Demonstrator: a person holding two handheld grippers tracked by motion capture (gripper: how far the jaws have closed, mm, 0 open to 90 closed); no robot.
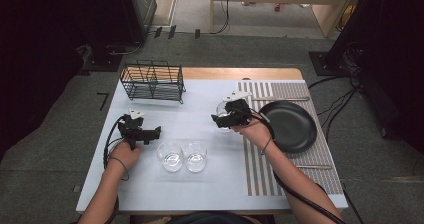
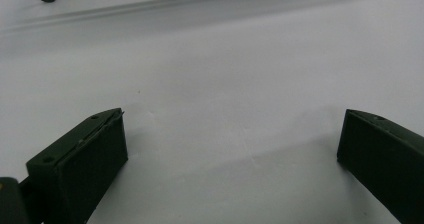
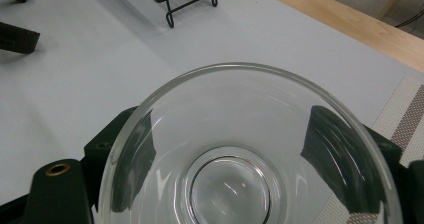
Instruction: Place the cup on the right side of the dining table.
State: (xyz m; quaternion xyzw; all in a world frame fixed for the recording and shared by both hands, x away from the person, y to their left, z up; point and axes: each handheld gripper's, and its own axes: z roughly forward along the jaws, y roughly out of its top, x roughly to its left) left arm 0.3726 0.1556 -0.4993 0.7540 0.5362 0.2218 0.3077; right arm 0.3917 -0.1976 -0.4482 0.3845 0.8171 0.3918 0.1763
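The right gripper (image 1: 220, 120) and hand covered most of the glass bowl (image 1: 223, 115) from above. In the right gripper view the bowl (image 3: 240, 149) ran off the bottom edge, its glass veiling both jaws.

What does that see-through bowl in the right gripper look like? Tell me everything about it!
The glass bowl is clear and shiny, with a round rim and a smaller round base seen through its bottom. It looks empty. The right gripper grips it, one black jaw on each side, showing darkly through the glass. It sits above the pale table, near the edge of the striped mat, with its opening toward the gripper's camera.
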